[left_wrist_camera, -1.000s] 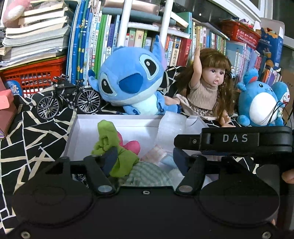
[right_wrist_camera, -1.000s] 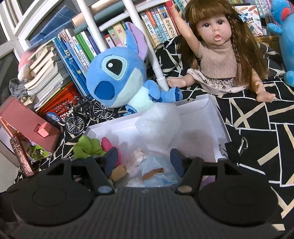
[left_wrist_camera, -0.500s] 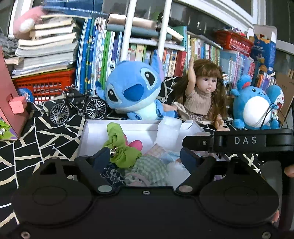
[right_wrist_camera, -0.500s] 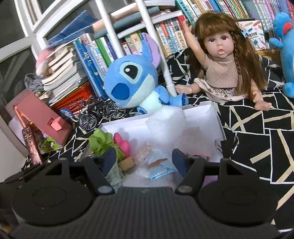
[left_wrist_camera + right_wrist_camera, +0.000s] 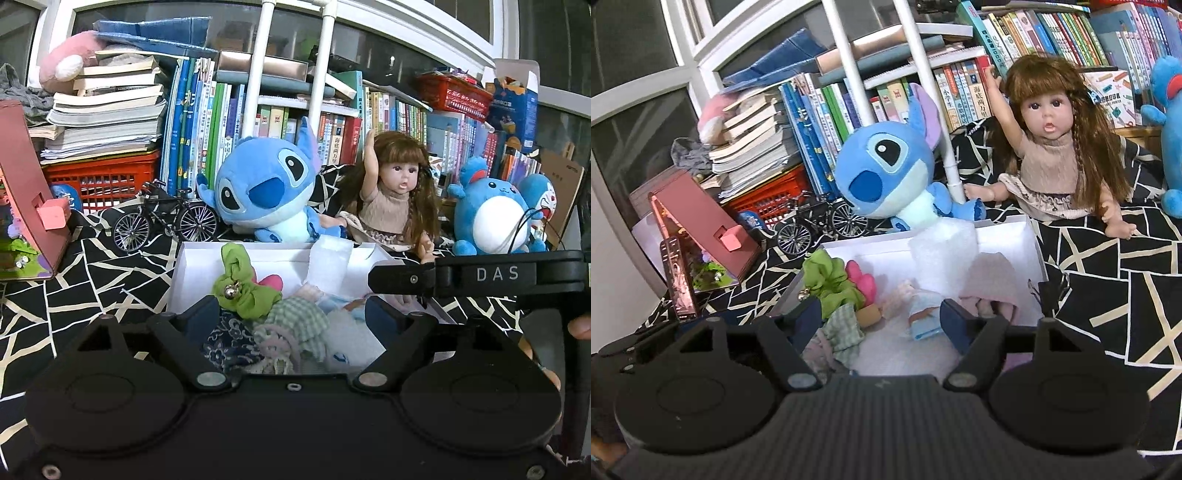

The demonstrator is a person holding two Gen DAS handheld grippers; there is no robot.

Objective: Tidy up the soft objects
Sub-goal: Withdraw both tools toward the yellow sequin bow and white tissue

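Black claws, left (image 5: 291, 317) and right (image 5: 879, 321), angle downward over the white box (image 5: 192, 258), empty, right one widening.

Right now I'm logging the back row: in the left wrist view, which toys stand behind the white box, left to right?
Model bicycle → blue plush → doll → round blue-and-white plush.

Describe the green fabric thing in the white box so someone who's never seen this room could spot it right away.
Find the big blue plush alien sitting before the bookshelf; the shallow white cardboard box lies just in front of it. At the box's left end stands a knotted lime-green cloth scrunchie, beside a pink piece. It alone carries a small silver bell.
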